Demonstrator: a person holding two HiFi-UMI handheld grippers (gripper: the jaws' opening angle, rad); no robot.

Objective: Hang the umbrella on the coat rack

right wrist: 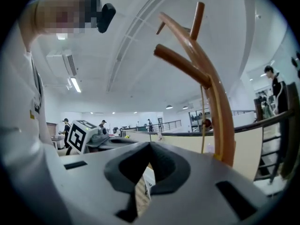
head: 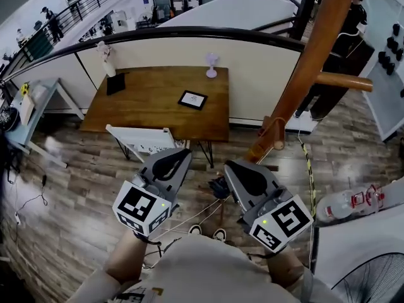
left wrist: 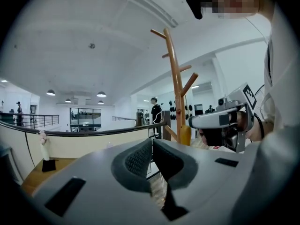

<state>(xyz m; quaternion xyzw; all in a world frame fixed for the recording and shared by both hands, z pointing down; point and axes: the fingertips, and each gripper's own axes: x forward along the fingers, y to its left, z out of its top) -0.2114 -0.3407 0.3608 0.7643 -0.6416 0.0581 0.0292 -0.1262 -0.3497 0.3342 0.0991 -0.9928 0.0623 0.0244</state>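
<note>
The wooden coat rack (head: 314, 49) rises at the right, with a peg (head: 344, 81) pointing right; it also shows in the left gripper view (left wrist: 176, 78) and close in the right gripper view (right wrist: 206, 74). A tan loop (head: 273, 131) hangs low on its pole, and a thin yellow-and-black strip (head: 309, 169) runs down beside it. I cannot make out an umbrella for certain. My left gripper (head: 178, 155) (left wrist: 152, 146) and right gripper (head: 235, 167) (right wrist: 150, 149) are held side by side near my body, both shut with nothing in them, short of the rack.
A wooden table (head: 158, 103) with a small frame (head: 192, 99) stands ahead by a curved railing (head: 189, 33). A white folding chair (head: 142, 141) stands before it. A dark bundle (head: 218, 185) lies on the floor. A fan (head: 372, 283) is at the lower right. A person (head: 344, 49) stands behind the rack.
</note>
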